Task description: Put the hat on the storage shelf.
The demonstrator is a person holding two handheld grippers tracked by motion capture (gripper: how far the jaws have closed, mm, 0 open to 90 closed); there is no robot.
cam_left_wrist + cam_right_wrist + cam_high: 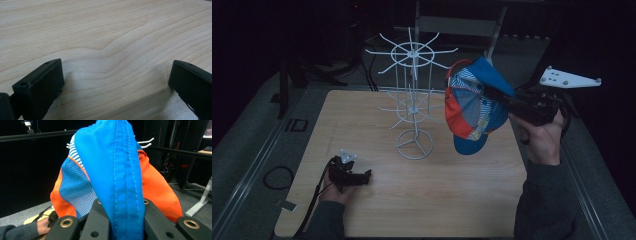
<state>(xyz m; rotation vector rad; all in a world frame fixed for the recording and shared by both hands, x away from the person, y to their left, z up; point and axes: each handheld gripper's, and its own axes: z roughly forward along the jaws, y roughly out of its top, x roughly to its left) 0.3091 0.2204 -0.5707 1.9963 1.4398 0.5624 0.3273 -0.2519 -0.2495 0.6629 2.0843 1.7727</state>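
Right tongs (492,94) pinching blue-orange cap (472,107), beside wire rack (413,100)

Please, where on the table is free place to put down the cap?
Bare wood lies along the table near edge, between the left gripper and the right sleeve, and left of the wire rack. Crowded: around the rack base, under the cap.

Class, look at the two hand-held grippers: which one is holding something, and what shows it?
The right gripper, raised beside the white wire rack, is clamped on a blue-and-orange cap. The left gripper rests open on the table.
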